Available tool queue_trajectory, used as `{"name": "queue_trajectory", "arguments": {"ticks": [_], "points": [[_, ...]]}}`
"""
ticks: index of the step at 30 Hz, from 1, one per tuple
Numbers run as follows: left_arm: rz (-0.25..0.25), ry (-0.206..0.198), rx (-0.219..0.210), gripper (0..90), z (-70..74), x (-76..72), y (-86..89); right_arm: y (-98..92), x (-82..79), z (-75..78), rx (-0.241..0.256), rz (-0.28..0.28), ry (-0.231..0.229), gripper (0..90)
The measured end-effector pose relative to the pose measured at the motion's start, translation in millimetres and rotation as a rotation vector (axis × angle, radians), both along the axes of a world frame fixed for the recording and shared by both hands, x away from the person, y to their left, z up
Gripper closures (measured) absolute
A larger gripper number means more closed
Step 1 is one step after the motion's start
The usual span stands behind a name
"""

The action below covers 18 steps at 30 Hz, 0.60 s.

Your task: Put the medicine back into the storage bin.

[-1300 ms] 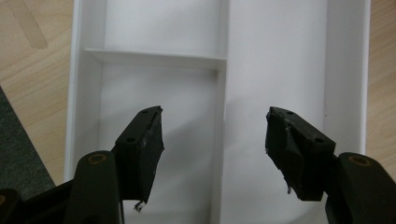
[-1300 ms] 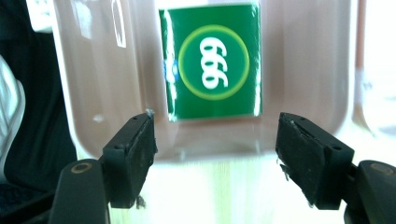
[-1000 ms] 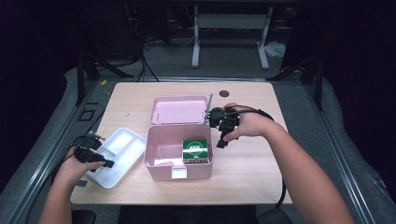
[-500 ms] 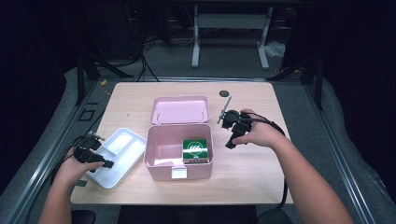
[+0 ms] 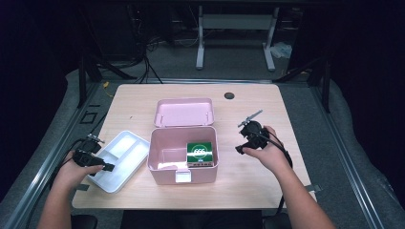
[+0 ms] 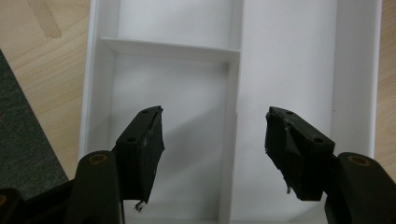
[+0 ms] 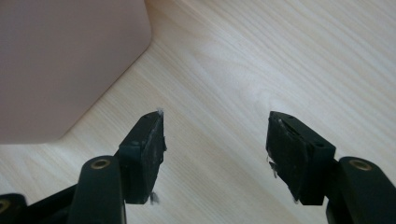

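Pink plastic makes the open box (image 5: 183,153) at the centre of the high view, and a green packet (image 5: 199,151) sits inside it, against its right wall. The pink lid (image 5: 184,112) lies flat on the table (image 5: 253,90) just behind the box, toward the upper part of the frame. A white divided tray (image 5: 120,160) lies to the left of the box, almost touching it.

The right gripper (image 5: 245,141) hovers over bare wood at the right of the box, near it but apart. The packet lies to the left of this gripper, over the box wall, so I judge the right hand is the nearer one for reaching it. In the right gripper view its jaws stand wide apart with nothing between them, and a rounded corner of the pink box (image 7: 70,65) fills the upper left. The right forearm comes in from the lower right, with the wrist bent inward toward the box.

The left gripper (image 5: 95,162) rests at the lower left, over the near end of the tray. In the left gripper view its jaws are also spread and empty, pointing down into the white tray (image 6: 280,70), whose long compartments run away from the jaws.
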<state>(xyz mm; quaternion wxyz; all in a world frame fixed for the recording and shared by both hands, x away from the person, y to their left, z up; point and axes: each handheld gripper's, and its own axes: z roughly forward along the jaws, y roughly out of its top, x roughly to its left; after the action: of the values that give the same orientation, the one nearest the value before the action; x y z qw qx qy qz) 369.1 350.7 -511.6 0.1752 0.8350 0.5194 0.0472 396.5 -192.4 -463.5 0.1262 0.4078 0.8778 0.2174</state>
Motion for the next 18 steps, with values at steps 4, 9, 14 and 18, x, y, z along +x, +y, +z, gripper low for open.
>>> {"name": "queue_trajectory", "arguments": {"ticks": [4,9,14,18], "points": [[-0.009,-0.005,0.001,39.7,-0.2,0.7,-1.1,-8.1,-11.4,-12.8,0.078,-0.057,-0.019,36.3],[-0.017,-0.01,0.007,40.3,-0.7,0.6,-2.8,-12.6,-20.6,-25.3,0.113,-0.1,-0.046,36.3],[-0.01,-0.017,0.009,41.1,-0.7,1.8,-3.6,-17.3,-30.6,-42.4,0.156,-0.144,-0.097,37.1],[-0.008,-0.006,0.02,42.8,-4.9,6.3,-8.4,-20.3,-33.7,-48.6,0.175,-0.164,-0.124,36.9]]}}
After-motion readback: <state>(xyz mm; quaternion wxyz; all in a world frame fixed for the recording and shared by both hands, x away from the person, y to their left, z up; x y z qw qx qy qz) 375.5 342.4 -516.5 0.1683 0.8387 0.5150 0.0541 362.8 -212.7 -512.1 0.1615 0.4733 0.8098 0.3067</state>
